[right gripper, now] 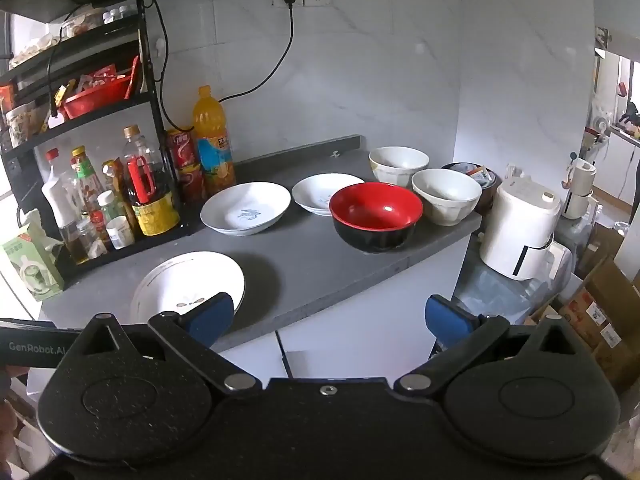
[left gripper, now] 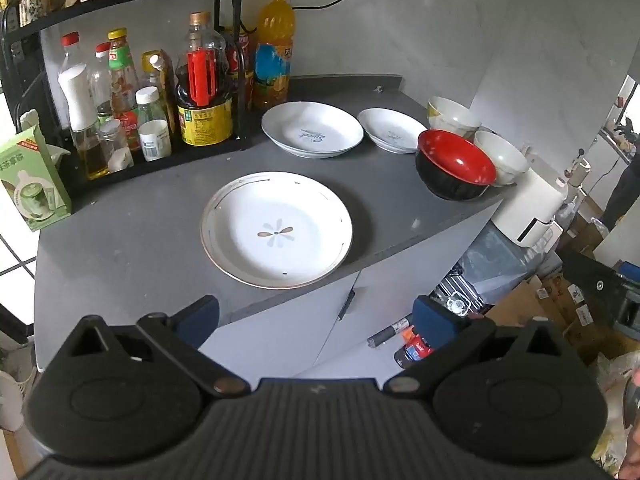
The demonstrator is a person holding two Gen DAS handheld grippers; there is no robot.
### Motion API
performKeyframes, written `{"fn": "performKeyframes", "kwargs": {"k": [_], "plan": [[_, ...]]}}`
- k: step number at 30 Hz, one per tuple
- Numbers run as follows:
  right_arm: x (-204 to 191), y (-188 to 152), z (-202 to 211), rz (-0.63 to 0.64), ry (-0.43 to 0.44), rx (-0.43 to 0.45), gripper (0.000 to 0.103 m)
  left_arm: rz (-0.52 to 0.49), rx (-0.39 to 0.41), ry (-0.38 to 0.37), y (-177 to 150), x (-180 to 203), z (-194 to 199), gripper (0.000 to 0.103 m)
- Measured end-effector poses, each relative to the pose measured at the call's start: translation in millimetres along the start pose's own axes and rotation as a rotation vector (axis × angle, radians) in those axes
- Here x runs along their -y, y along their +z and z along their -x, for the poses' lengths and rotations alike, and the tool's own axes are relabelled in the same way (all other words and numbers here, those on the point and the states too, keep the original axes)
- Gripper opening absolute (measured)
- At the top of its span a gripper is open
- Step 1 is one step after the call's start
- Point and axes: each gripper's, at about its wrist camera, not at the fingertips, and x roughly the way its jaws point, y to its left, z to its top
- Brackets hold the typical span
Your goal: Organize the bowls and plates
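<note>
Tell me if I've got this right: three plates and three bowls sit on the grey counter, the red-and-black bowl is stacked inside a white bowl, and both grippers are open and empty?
Not quite. The red-and-black bowl stands by itself on the counter, beside a white bowl, not inside it; the right wrist view shows this. The rest holds: three plates, three bowls, left gripper and right gripper open and empty.

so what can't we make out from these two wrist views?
- Flower plate: in the right wrist view its near edge is hidden behind the right gripper.
- Dark bowl: right wrist view, mostly hidden behind the white bowl; contents too small to tell.
- Bottle labels on the rack: left wrist view, too small to read.
- Left gripper: jaws open, empty; the hand holding it is out of frame.
</note>
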Motion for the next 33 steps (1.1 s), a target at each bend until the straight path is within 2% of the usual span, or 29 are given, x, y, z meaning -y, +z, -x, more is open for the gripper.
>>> {"fn": "performKeyframes", "kwargs": {"k": [13, 33], "plan": [[6.5, -2.2, 6.2, 0.006, 0.026, 0.006, 0.103, 0.005, 0.012, 0.008, -5.1, 4.2, -3.9, 0.102], [23.2, 4.4, 1.0, 0.003, 0.022, -0.004, 0.103, 0.001, 0.017, 0.009, -1.6, 20.9, -8.8, 0.102]]}}
